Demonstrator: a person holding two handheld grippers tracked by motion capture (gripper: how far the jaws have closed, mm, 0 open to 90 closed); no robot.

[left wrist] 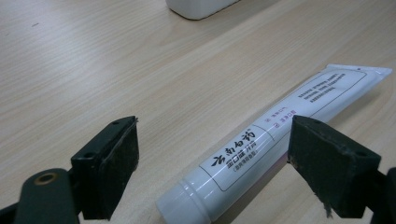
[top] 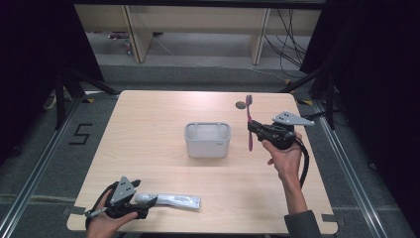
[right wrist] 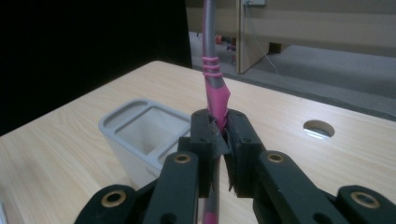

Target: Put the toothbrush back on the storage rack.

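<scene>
Right gripper at 3 o'clock of the table, clenched on the pink toothbrush, held up off the wood with bristles on top. White holder in the middle, with 2 open slots. Could slip or tip in the thin pinch. Could bump the holder's rim if brought down crooked, and knock it over. Left gripper at 7 o'clock, released, jaws wide on both sides of the toothpaste tube, not squeezing. Tube close to the near edge: a push could roll it off. Lots of bare wood between holder and tube.
</scene>
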